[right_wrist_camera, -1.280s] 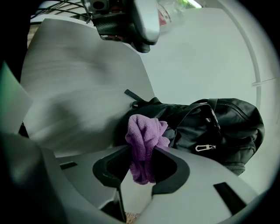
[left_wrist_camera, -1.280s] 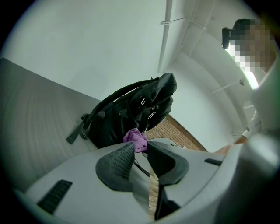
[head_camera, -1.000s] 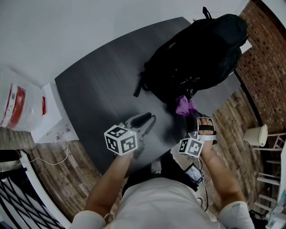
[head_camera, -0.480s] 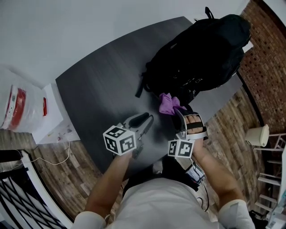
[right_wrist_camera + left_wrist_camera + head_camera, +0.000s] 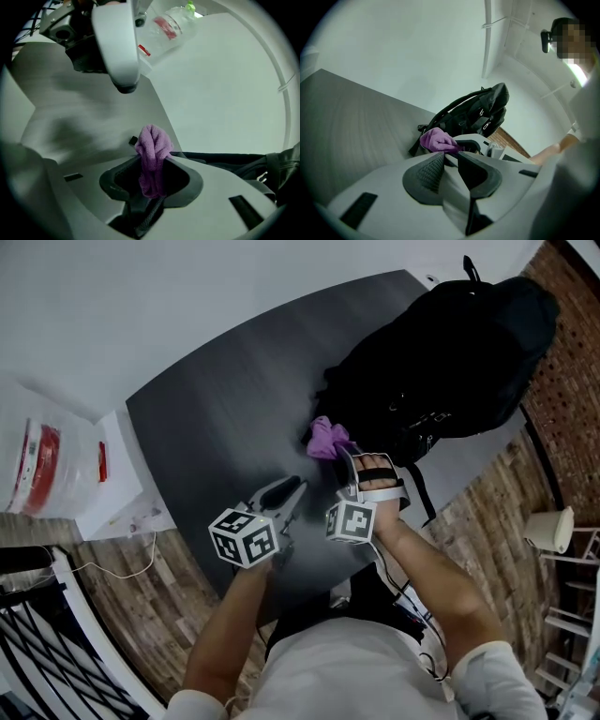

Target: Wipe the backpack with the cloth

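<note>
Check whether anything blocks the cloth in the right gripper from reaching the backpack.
Nothing visible does. The right gripper holds the purple cloth right beside the backpack, at its side nearest the person, with only table surface around it. The left gripper, open and empty, sits off to the left, out of that path.

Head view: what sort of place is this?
Probably an indoor room, office or studio-like: a dark table against a white wall, a wood-plank floor, and a brick wall on the right.
</note>
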The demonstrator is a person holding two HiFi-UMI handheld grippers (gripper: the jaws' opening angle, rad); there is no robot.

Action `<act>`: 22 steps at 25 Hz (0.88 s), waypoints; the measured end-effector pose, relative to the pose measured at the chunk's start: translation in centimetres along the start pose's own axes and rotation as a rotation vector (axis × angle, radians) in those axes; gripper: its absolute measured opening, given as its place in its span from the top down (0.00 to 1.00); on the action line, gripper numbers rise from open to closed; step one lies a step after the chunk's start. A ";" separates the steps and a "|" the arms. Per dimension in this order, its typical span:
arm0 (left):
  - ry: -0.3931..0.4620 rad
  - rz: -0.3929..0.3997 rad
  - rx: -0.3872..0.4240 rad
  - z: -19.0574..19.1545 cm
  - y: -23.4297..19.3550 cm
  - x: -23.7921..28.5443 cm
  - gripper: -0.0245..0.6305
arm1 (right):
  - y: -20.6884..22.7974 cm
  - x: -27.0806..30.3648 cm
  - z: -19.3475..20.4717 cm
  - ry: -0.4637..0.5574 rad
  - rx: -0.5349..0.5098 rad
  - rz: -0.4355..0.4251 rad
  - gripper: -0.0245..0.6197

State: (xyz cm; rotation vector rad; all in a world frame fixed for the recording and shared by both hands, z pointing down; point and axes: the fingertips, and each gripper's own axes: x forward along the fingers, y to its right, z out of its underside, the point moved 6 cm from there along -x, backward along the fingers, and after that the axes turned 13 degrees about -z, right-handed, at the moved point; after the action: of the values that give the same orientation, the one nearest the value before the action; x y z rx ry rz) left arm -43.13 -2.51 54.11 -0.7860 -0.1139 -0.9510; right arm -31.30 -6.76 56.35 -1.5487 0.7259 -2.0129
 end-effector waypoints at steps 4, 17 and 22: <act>-0.016 -0.020 -0.005 0.2 -1.2 0.4 0.82 | -0.1 3.0 0.3 -0.063 0.024 -0.043 0.75; -0.073 0.034 0.018 1.1 0.4 2.7 0.82 | -2.3 3.1 4.9 -0.170 0.080 -0.085 0.75; -0.092 0.065 0.033 1.6 2.3 3.6 0.82 | -2.8 1.9 6.1 -0.174 0.088 -0.083 0.75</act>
State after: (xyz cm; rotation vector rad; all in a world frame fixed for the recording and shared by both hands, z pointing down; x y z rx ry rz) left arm -38.83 -3.18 55.50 -0.7987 -0.1821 -0.8499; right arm -26.02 -6.70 60.89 -1.7003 0.5064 -1.9111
